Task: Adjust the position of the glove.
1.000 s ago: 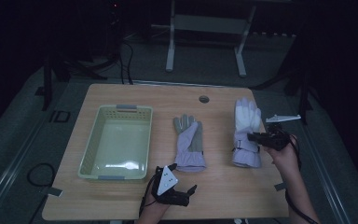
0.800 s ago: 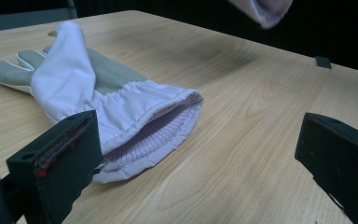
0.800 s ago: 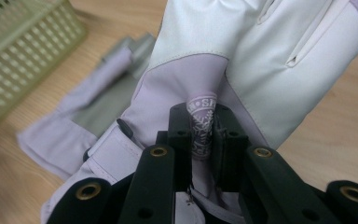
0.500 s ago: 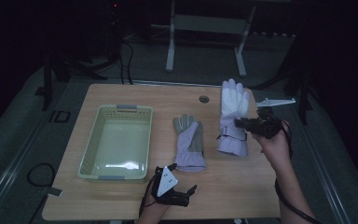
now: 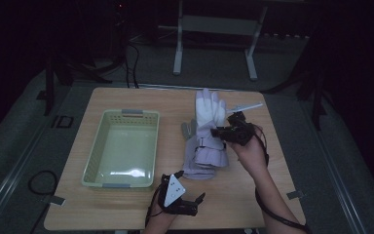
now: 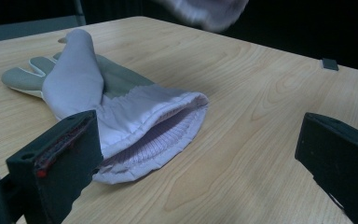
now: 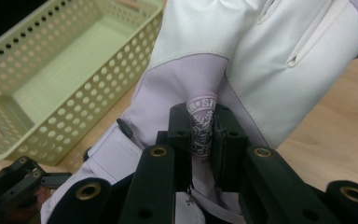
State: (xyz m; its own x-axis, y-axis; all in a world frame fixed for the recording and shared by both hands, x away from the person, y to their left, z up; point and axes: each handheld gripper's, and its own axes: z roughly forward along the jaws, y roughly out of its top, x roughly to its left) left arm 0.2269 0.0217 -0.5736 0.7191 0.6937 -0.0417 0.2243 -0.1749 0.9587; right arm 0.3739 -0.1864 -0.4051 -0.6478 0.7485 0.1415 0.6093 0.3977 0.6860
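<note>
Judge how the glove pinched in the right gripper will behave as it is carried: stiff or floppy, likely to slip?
Probably floppy: the glove bunches into a fold where the right gripper pinches it, and its cuff droops. Likely light, since one small pinch carries it. Slipping seems unlikely, because the jaws are shut on gathered fabric, though the hanging cuff may drag over the other glove.

The high view is dim: the wooden table (image 5: 126, 204) is lit softly from above while the floor beyond its far edge sinks into near black. A pale glare patch sits in the green basket (image 5: 121, 173). In the left gripper view, the lifted glove (image 6: 205, 9) is motion-blurred and the near black jaws are soft.
</note>
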